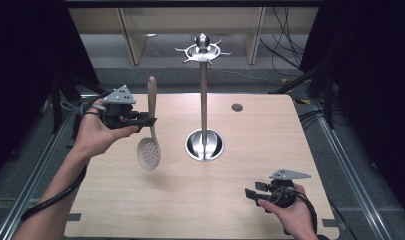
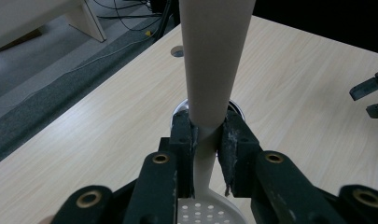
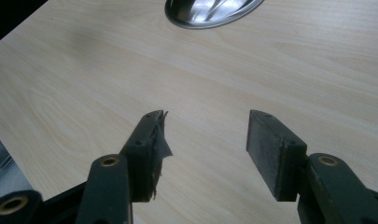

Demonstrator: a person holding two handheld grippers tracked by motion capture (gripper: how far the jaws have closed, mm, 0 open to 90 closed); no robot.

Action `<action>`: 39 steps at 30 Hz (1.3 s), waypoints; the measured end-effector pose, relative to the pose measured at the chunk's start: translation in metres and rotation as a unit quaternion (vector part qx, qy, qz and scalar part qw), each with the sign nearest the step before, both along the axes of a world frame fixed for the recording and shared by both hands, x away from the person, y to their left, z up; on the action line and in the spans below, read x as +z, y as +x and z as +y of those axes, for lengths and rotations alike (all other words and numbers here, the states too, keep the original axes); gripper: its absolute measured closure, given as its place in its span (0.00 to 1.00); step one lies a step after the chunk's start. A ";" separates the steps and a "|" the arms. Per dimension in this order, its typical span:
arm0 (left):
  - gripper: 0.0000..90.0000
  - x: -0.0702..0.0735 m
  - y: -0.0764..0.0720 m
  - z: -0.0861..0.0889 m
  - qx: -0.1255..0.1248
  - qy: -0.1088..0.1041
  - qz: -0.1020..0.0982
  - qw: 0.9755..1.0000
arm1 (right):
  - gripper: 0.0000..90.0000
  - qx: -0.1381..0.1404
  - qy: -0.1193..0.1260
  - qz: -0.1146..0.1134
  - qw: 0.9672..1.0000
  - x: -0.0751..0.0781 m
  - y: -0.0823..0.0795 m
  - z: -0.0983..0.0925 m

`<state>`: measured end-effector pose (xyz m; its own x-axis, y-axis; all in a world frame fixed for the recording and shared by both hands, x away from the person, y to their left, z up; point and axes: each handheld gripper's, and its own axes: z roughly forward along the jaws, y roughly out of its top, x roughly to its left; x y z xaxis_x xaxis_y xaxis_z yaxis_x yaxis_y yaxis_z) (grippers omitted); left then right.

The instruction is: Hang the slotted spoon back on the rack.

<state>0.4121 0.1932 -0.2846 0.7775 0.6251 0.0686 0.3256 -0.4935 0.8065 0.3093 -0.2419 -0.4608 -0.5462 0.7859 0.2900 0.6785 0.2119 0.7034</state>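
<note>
A beige slotted spoon (image 1: pixel 151 131) hangs upright above the table, handle up and perforated bowl down. My left gripper (image 1: pixel 149 120) is shut on its handle at mid-length, left of the stand. In the left gripper view the pads clamp the narrow neck of the slotted spoon (image 2: pixel 210 88), with the holed bowl showing below between the jaws. A metal utensil stand (image 1: pixel 204 100) with a round base and hooked top rises at the table's middle. My right gripper (image 1: pixel 251 194) rests low near the front right and is open; its jaws (image 3: pixel 205 135) hold nothing above bare wood.
The light wooden table (image 1: pixel 250 165) has a small round grommet hole (image 1: pixel 237 107) at the back right. The stand's shiny base (image 3: pixel 210 11) lies ahead of the right gripper. Cables and wooden furniture legs lie on the floor beyond the far edge.
</note>
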 end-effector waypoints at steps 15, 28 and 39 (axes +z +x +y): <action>0.84 0.009 0.008 -0.009 -0.006 0.003 0.013 1.000 | 0.52 0.002 0.003 0.005 1.000 0.000 0.000 0.000; 0.84 0.016 0.013 -0.015 -0.012 0.013 0.011 1.000 | 0.52 0.000 0.002 0.005 1.000 -0.001 0.000 0.000; 0.84 0.022 0.017 -0.020 -0.013 0.017 0.016 1.000 | 0.52 0.000 0.002 0.006 1.000 -0.001 0.000 0.000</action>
